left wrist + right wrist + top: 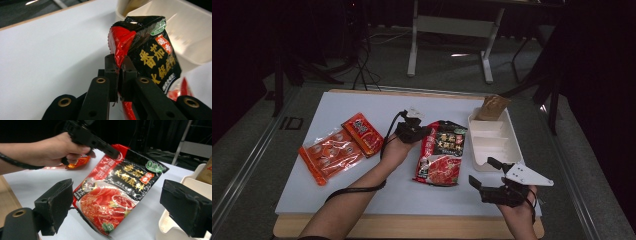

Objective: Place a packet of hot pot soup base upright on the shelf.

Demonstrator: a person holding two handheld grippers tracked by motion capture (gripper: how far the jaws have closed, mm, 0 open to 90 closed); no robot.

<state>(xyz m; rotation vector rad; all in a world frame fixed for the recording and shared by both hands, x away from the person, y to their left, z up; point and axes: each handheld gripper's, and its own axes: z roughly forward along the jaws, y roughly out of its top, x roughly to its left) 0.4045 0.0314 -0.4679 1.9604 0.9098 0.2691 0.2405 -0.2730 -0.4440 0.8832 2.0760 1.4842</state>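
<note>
A wooden table (412, 227) carries a white board (362, 105). On the board lie two orange-red packets (339, 147), a black-and-red sauce packet (443, 155) with one edge lifted, and a white tray (507, 145) at the right.

Gold Chinese characters on the black and red sauce packet (150, 50), reading 番茄 at the top in the left gripper view. Below them, larger gold characters, perhaps 火锅底料, partly cut off. White characters on a small red badge and tiny print on a green logo (158, 26), too small to read.
</note>
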